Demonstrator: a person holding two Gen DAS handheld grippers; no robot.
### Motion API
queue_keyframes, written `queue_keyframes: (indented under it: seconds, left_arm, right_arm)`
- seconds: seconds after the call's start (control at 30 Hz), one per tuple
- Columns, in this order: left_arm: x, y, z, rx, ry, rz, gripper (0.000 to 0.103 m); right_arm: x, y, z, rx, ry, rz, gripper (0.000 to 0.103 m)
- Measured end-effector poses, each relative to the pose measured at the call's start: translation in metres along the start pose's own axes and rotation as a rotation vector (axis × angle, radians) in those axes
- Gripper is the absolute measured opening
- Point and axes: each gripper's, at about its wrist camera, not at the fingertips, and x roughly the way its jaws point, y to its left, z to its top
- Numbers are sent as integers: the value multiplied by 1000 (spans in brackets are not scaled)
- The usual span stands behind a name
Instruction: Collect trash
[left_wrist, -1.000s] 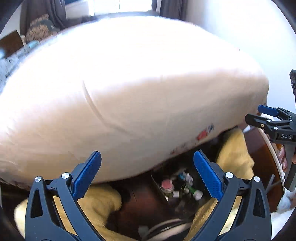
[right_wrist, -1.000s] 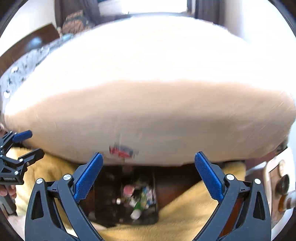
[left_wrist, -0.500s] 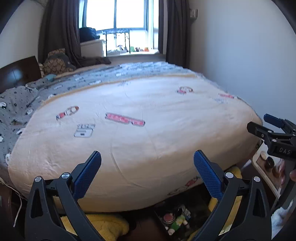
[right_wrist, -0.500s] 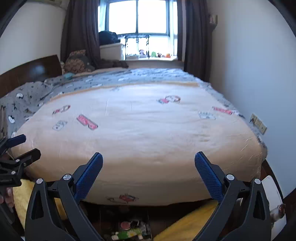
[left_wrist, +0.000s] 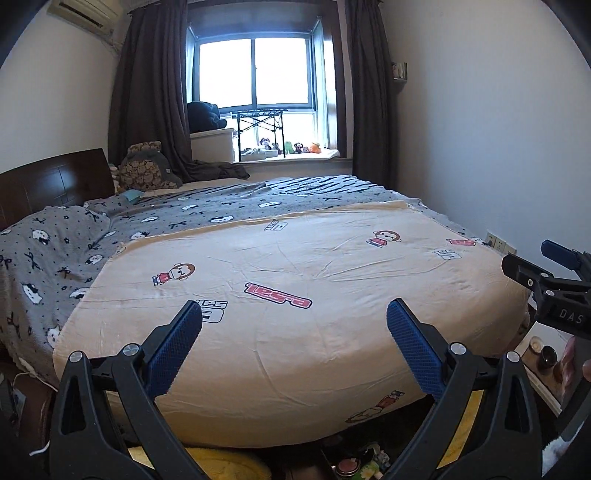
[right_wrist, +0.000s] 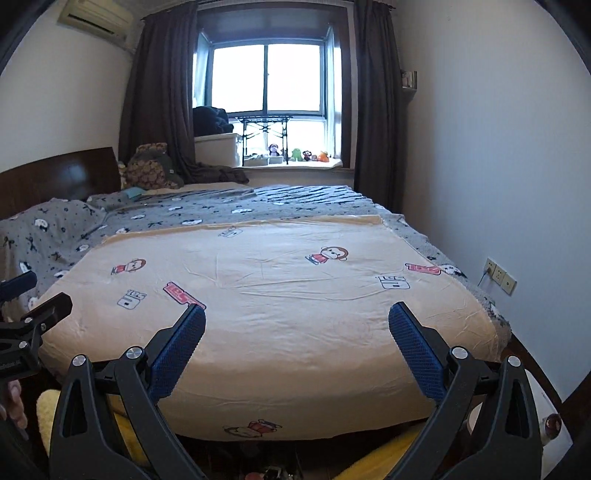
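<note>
My left gripper is open and empty, held above the foot of a bed with a beige cartoon-print sheet. My right gripper is open and empty too, over the same sheet. Each gripper shows at the edge of the other's view: the right one and the left one. A dark box of small bottles and jars lies on the floor below the bed's foot, mostly cut off by the frame; only a sliver of it shows in the right wrist view.
A grey patterned blanket covers the bed's far half. A yellow fluffy rug lies under the foot. A white tray with cups sits at right by the wall. A window, dark curtains and a headboard stand beyond.
Both grippers have risen and tilted up from the floor box under the bed. The view went from the sheet's front edge to the whole bed and window. Both stayed open.
</note>
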Motion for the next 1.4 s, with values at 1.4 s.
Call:
queue_keyframes:
  seconds: [1.4]
  left_arm:
    - [-9, 6, 4, -21, -29, 39, 95]
  right_arm:
    - [-8, 5, 5, -9, 2, 17, 100]
